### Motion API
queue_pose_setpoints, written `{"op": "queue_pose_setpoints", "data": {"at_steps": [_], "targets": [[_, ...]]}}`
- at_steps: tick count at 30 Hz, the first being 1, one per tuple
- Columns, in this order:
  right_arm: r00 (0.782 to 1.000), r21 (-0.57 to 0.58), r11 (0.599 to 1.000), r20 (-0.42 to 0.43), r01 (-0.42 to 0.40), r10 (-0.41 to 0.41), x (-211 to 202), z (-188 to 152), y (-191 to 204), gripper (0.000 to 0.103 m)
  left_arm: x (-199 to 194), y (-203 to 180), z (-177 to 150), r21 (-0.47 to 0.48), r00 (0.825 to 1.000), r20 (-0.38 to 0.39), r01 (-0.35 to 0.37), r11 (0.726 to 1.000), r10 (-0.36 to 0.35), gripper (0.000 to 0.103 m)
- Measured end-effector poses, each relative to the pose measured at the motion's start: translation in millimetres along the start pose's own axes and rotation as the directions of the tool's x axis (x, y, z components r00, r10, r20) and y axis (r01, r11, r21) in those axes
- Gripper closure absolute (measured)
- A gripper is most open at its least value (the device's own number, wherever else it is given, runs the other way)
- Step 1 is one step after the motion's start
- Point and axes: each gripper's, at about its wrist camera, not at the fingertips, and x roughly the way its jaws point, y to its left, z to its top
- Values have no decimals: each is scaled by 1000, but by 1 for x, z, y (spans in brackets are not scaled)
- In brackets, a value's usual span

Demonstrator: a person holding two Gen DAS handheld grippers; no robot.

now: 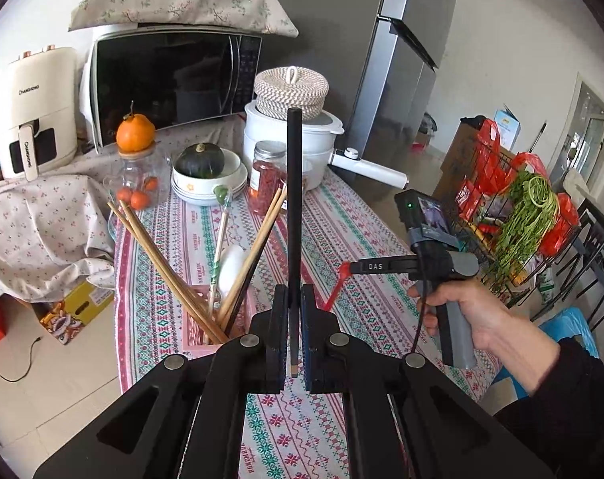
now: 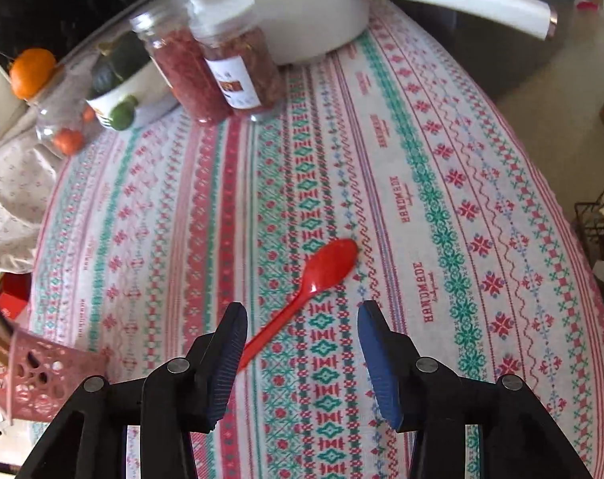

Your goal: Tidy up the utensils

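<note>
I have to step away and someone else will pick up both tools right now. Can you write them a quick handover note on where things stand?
Left tool: shut on a black chopstick, held upright over the table.
Right tool: open, empty, hovering over the handle of the red plastic spoon lying on the patterned tablecloth.
Pink perforated utensil basket: at the table's edge, already holding wooden chopsticks and a white spoon.
Left to do: put the black chopstick in the basket, then pick up the red spoon and add it.
</note>
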Motion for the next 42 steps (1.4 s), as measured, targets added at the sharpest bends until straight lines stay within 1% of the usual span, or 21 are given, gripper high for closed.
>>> {"op": "queue_pose_setpoints", "data": {"at_steps": [4,7,8,9,10,11,12,14,20,21,22,23,25,28,31,32,34,35,36,38,42], "targets": [[997,30,998,-53,51,-49,32,10,1,52,7,2,-2,4,1000,-21,-2,1000,2,98],[991,56,993,-98,101,-95,56,13,0,52,13,6,-4,0,999,-43,-8,1000,8,98],[990,44,992,-77,122,-118,57,14,3,52,14,8,-5,0,999,-49,-9,1000,9,98],[984,13,987,-82,158,-156,59,15,8,62,15,9,-5,-2,999,-52,-11,1000,11,98],[976,-19,979,-76,201,-202,60,15,13,66,16,10,-5,-4,999,-53,-12,1000,12,98],[975,-31,978,-69,208,-210,60,15,16,76,16,11,-4,-7,999,-53,-13,1000,12,98],[976,-27,978,-64,207,-208,59,15,15,80,15,12,-4,-9,999,-50,-12,1000,11,98],[981,8,983,-61,183,-182,57,15,7,81,12,13,-3,-13,999,-41,-10,1000,10,98],[999,95,994,-18,51,-50,30,13,-25,84,1,12,2,-19,1000,0,-9,1000,9,98],[1000,103,994,-4,27,-27,22,12,-27,87,-1,11,3,-20,1000,7,-9,1000,9,98],[1000,107,994,6,2,-3,13,10,-31,98,-4,11,4,-22,1000,16,-9,1000,9,98],[1000,114,993,20,-21,18,3,8,-34,103,-8,11,6,-24,1000,28,-8,1000,9,98],[997,108,992,52,-62,56,-18,1,-36,103,-16,12,9,-32,998,57,-10,999,12,98],[995,91,993,70,-79,73,-38,-6,-34,103,-24,16,13,-52,995,94,-22,998,27,98],[996,83,994,55,-75,71,-35,-8,-35,102,-24,18,14,-75,995,93,-15,997,22,98],[997,72,995,43,-67,65,-30,-7,-34,98,-23,18,14,-77,996,92,-13,997,20,98],[999,46,998,4,-52,52,-16,-5,-33,96,-23,16,13,-69,996,85,-15,997,21,98],[999,44,998,-12,-47,47,-9,-5,-34,88,-24,16,13,-66,996,82,-13,998,18,98],[999,44,998,-26,-34,35,-1,-4,-33,69,-25,17,14,-67,997,82,-5,998,10,98],[999,40,999,-49,-7,9,16,3,-31,55,-30,22,15,-76,996,91,7,997,0,98],[996,23,999,-80,33,-31,49,21,-23,55,-38,29,16,-84,994,108,7,996,2,98]]}}
